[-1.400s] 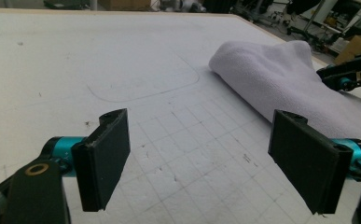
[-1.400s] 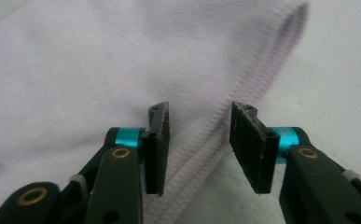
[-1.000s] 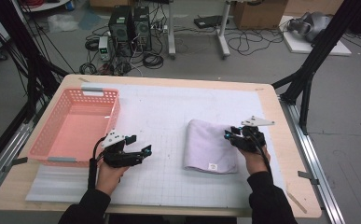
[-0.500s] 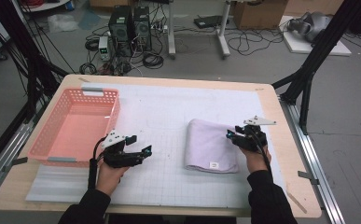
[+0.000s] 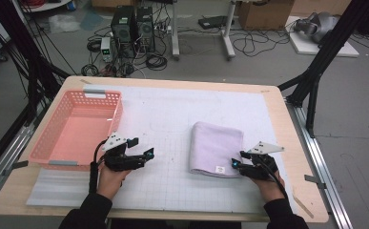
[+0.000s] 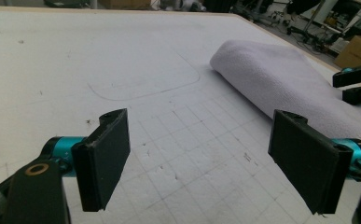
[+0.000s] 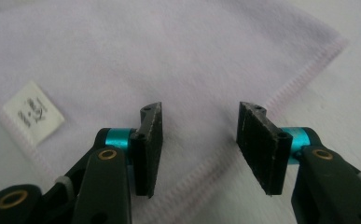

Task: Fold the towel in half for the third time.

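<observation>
A folded towel (image 5: 217, 149) is seen lying flat on the surface (image 5: 172, 114), right of centre, its long axis running from 12 to 6 o'clock. The right tool (image 5: 237, 166) is held at the towel's near right corner, with the towel lying toward 10 o'clock from it; in the right gripper view its jaws are parted narrowly and the stitched hem (image 7: 304, 74) is seen just ahead of them, over the cloth but not yet closed on it. A white label (image 7: 32, 112) is sewn near the same near edge. The left tool (image 5: 146, 155) is held well apart from the towel, which lies toward 3 o'clock from it; its jaws are spread wide and nothing is held. The right hand is plainly the nearer one, so the corner is judged likely to be pinched by it. A pink basket (image 5: 53, 157) is set at the surface's left edge, just beside the left hand, and nothing is seen in it.
</observation>
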Demonstrator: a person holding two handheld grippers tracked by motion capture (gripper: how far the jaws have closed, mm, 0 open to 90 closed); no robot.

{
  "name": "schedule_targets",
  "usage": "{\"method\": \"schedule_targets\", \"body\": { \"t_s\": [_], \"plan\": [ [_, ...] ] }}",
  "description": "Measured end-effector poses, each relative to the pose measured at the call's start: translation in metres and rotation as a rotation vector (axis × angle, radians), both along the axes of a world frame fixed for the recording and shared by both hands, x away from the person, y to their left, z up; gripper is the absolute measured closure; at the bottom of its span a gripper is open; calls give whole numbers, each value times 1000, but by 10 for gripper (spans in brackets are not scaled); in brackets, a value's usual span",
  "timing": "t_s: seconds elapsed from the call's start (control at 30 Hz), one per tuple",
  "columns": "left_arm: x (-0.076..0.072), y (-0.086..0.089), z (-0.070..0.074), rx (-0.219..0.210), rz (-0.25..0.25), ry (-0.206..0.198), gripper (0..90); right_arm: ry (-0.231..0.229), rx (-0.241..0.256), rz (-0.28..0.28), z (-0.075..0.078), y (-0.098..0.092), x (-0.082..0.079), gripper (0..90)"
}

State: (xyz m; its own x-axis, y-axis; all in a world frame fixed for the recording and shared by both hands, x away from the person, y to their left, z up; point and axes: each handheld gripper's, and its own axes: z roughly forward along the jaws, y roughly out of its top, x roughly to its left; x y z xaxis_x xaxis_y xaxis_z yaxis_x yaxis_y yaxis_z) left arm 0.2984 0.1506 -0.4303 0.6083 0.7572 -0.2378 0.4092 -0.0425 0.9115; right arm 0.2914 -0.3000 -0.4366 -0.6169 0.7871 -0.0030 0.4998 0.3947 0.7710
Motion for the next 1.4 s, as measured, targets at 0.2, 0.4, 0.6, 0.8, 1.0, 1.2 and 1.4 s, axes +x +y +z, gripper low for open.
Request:
{"method": "schedule_targets", "body": {
  "t_s": [0.2, 0.4, 0.6, 0.8, 1.0, 1.2, 1.4],
  "plan": [
    [0, 0, 0, 2, -1, 1, 209, -21, 32, -28, 10, -12, -12, 496],
    [0, -3, -1, 10, -10, 6, 209, -17, 32, 109, 11, 4, -20, 522],
    [0, -2, -1, 1, -9, 7, 209, 6, -22, 95, 2, -10, -21, 498],
    [0, -3, -1, 7, -13, 7, 209, -11, 112, 21, 8, -24, -19, 475],
    [1, -3, -2, 9, -11, 10, 209, -39, 153, -120, 11, -27, -2, 428],
    [1, -3, -2, 11, -10, 13, 210, -55, 152, -92, 21, -3, 53, 396],
    [1, -3, -2, 7, -13, 14, 210, -27, 86, 45, 24, 37, 93, 395]
  ]
}}
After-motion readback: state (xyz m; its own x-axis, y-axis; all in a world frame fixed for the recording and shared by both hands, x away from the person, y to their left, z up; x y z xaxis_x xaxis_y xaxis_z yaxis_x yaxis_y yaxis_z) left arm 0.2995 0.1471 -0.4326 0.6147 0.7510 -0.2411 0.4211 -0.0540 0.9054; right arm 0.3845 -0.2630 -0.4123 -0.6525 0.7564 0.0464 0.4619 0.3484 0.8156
